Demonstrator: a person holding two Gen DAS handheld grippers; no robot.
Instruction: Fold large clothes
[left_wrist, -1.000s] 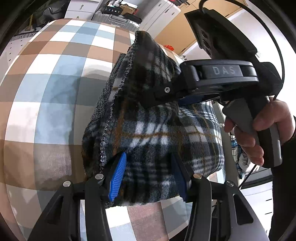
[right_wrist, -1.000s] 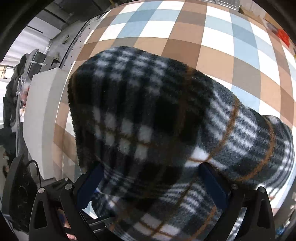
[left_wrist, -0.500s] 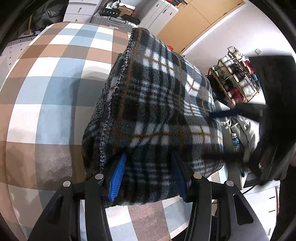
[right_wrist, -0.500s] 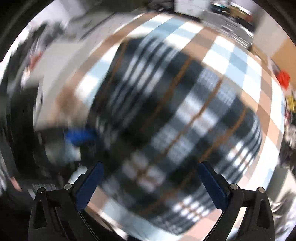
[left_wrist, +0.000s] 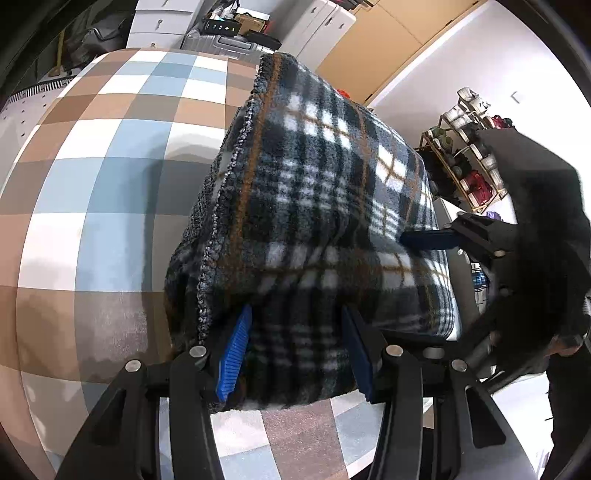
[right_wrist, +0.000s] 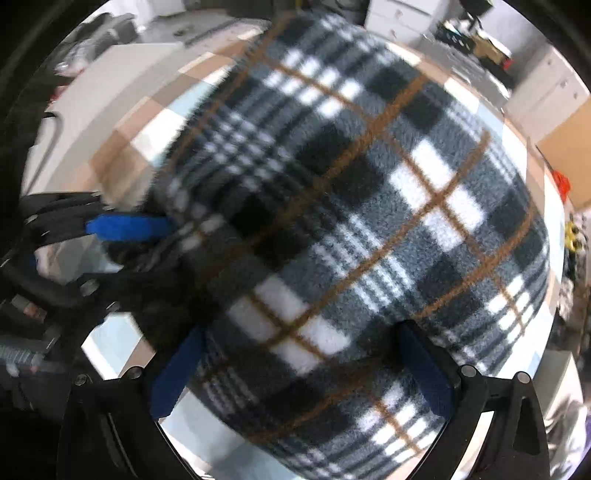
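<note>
your left claw (left_wrist: 295, 350) and right claw (right_wrist: 299, 365) both clench the plaid fleece (left_wrist: 325, 206) at frame centre; uneven lifting could spill its layers.

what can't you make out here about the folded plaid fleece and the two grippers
- How the plaid fleece is layered underneath: hidden by its own top fold in both views.
- What kind of garment it is: no sleeves or collar show.
- Left gripper: fleece fills the gap between the fingers; pad contact is covered by cloth.
- Right gripper: motion blur in the right wrist view smears the pads, so grip is unclear.
- Checked cloth under the fleece: cut off by the frame edges.
</note>
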